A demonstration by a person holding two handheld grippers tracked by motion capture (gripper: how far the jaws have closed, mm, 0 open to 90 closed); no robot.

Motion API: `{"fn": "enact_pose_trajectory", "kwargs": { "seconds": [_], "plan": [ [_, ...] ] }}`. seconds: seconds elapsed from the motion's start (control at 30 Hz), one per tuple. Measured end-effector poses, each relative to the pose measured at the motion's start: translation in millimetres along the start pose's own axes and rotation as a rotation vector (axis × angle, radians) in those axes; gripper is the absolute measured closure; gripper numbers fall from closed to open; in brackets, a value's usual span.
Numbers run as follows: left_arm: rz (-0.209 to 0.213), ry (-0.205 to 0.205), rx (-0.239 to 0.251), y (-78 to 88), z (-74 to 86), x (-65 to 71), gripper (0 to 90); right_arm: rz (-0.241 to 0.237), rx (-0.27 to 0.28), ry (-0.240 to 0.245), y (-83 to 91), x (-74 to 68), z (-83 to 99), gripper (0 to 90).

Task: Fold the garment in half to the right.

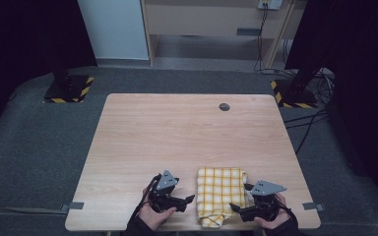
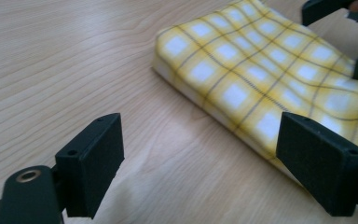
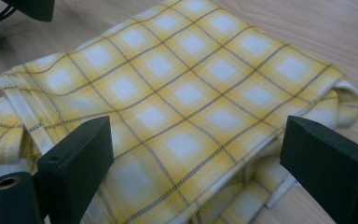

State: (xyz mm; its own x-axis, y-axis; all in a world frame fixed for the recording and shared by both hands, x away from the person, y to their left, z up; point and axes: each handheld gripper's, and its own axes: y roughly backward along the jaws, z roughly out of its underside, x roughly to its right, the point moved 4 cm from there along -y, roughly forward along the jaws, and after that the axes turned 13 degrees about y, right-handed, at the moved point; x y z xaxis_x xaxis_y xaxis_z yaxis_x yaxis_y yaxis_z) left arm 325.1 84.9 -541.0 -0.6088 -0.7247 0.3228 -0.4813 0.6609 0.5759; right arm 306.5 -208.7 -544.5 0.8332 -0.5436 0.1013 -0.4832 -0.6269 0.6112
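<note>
Folded yellow-and-white checked cloth (image 1: 220, 195) lies flat on the light wooden surface (image 1: 177, 132) near its front edge. Left gripper (image 1: 189, 200) and right gripper (image 1: 235, 208) flank it, fingers spread on both, nothing pinched.

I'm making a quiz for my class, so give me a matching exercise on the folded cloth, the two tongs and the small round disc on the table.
Column one:
1. folded cloth
2. left tongs
3. right tongs
4. round disc

Column two:
A. dark grey, near the table's far edge
B. yellow checked, between the tongs
C. open, jaws over the cloth
D. open, over bare wood beside the cloth

Pairs: 1-B, 2-D, 3-C, 4-A
</note>
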Motion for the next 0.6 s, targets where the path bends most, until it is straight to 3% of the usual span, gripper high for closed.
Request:
{"fn": "enact_pose_trajectory", "kwargs": {
  "seconds": [0.1,0.23,0.37,0.47,0.6],
  "plan": [
    [-0.035,-0.003,0.006,5.3,3.4,-8.4,14.2,0.001,-0.011,0.000,1.3,-1.1,2.2,6.7],
    [-0.077,0.025,0.019,19.6,8.2,-24.2,14.0,0.003,-0.027,-0.001,2.0,-3.4,4.6,4.9],
    [-0.147,0.046,0.038,37.2,13.4,-42.2,13.5,0.005,-0.044,-0.001,1.6,-5.2,7.4,4.3],
    [-0.201,0.061,0.039,48.0,20.1,-55.6,13.1,0.001,-0.051,0.000,1.9,-7.0,9.3,4.0],
    [-0.242,0.092,0.029,58.2,31.6,-70.5,12.9,-0.013,-0.076,0.005,2.1,-10.0,12.3,2.0]
  ]
}}
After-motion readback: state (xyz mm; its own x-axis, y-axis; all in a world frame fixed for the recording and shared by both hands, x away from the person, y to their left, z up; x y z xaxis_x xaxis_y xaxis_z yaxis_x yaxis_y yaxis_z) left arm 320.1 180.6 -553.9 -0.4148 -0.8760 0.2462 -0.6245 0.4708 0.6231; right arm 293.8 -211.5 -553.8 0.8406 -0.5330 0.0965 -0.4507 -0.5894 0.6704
